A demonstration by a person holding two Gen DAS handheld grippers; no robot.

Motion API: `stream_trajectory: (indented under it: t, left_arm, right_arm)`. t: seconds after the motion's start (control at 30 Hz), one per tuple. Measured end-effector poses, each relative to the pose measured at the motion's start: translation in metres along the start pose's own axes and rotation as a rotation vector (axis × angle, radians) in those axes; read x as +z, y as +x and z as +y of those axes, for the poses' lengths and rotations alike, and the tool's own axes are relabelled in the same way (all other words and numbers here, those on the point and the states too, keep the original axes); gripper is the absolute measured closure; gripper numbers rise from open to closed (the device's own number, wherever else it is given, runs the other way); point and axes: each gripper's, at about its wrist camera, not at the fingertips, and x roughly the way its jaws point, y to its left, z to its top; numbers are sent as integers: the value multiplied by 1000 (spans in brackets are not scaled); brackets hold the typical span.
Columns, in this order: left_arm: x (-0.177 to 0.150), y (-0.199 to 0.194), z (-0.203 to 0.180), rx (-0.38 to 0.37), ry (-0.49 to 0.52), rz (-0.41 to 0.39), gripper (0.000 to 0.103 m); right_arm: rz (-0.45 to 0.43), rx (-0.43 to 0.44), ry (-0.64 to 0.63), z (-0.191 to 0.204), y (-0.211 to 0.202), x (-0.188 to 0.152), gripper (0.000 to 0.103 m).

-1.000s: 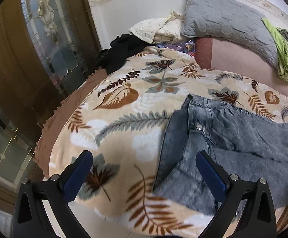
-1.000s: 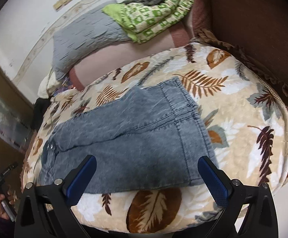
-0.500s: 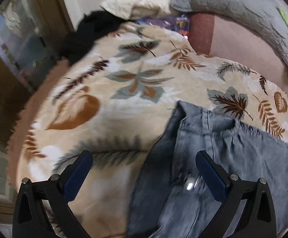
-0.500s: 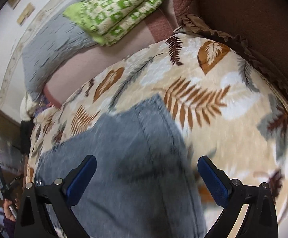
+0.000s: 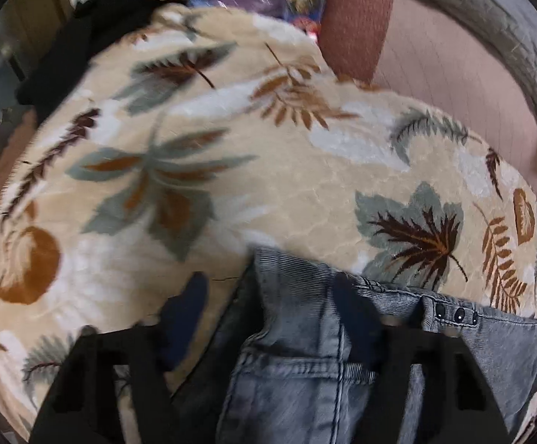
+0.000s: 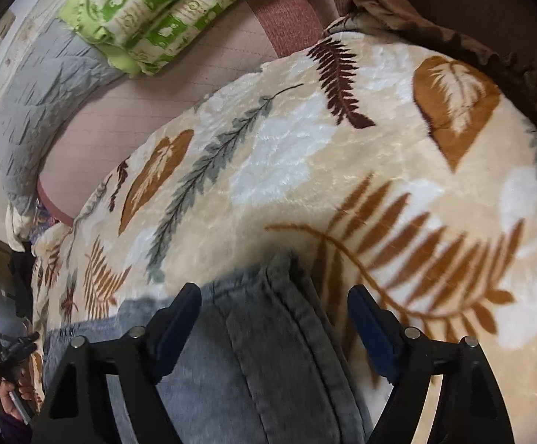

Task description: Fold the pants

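Grey jeans (image 5: 294, 366) lay flat on a leaf-patterned blanket (image 5: 305, 192) that covered the bed, near its front edge. In the left wrist view the left gripper (image 5: 272, 318) pointed steeply down over the waistband corner – its jaws had just been closing, stood partly open, and the denim corner sat between them, though blur hid whether the pads pressed on the cloth. A row of dark buttons (image 5: 457, 312) showed on the waistband just right of the right finger.

In the right wrist view the right gripper (image 6: 274, 322) hung over the hem end of the jeans (image 6: 261, 351). Its jaws had also just been closing and stood fairly wide, with the hem corner between the blue pads (image 6: 178, 318) and gaps visible on both sides – no grip on the cloth.

A grey pillow (image 6: 43, 103) and a folded green-and-white quilt (image 6: 165, 11) lay at the far side of the bed. A hand (image 6: 13, 394) holding a tool showed at the lower left edge.
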Motion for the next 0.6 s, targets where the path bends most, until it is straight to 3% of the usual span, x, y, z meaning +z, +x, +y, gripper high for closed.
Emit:
stream_trajectory:
  t: [0.1,0.17,0.27,0.3,0.37,0.43,0.5,0.6]
  left_arm:
    - [3,14,-1,-17,-6,30,46]
    - [3,22,-2,-18,-3,46,56]
    - [3,29,-6,-17,23,54,62]
    - [2,28,-8,-23,30,51,67]
    - [2,29,-12,-68,38,63,95]
    - [1,26,-12,-76,33,58,97]
    - [-1,20,-12,-86,38,34,99]
    - [-3,0,-12,-116,42,-18,100]
  right_arm:
    - [17,9,-28,7,9,0,19]
    - [42,-55,-69,15,22,-1,24]
    - [24,-115,-131,26,27,-4,31]
    - [25,-123,-138,27,28,-4,40]
    - [22,-136,-152,29,27,-4,55]
    - [29,-126,-157,31,25,-3,75]
    - [25,-121,-147,29,18,-2,84]
    - [-8,-109,-132,30,1,1,86]
